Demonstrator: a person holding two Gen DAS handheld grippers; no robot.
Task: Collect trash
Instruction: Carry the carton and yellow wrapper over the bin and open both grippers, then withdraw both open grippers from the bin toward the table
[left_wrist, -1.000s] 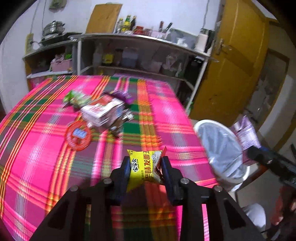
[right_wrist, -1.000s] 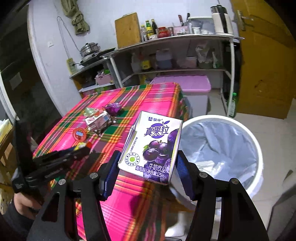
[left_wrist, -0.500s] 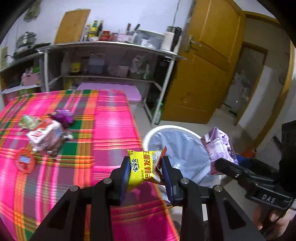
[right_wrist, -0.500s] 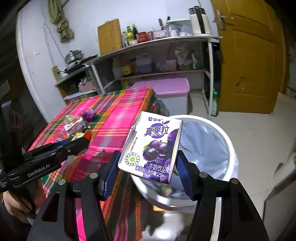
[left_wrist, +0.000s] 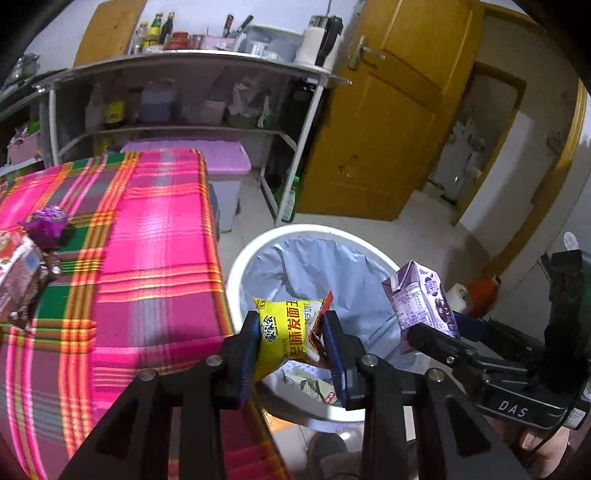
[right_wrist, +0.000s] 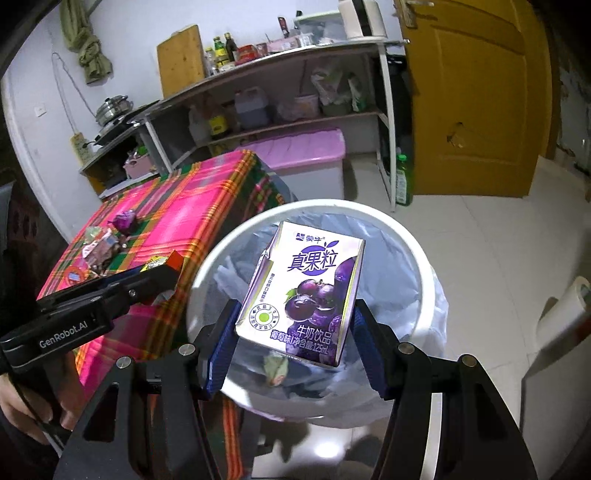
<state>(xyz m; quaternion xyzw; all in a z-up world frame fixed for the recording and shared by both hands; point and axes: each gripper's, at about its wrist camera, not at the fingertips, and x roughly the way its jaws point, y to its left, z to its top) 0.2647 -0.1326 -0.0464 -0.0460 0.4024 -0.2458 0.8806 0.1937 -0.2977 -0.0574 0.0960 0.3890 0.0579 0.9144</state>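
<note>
Over the white bin (right_wrist: 424, 258), my right gripper (right_wrist: 295, 343) is pinching a purple grape milk carton (right_wrist: 306, 299), while my left gripper (left_wrist: 291, 343) is squeezing a crinkled yellow snack packet (left_wrist: 288, 332).

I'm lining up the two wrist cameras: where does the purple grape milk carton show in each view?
Left wrist view: the purple grape milk carton sits right of centre, held in the right claw, over the bin's right rim.
Right wrist view: it fills the centre, clamped upright in that claw's blue pads, above the bin's opening.
Shared landmark: the white round trash bin with a pale blue liner.
</note>
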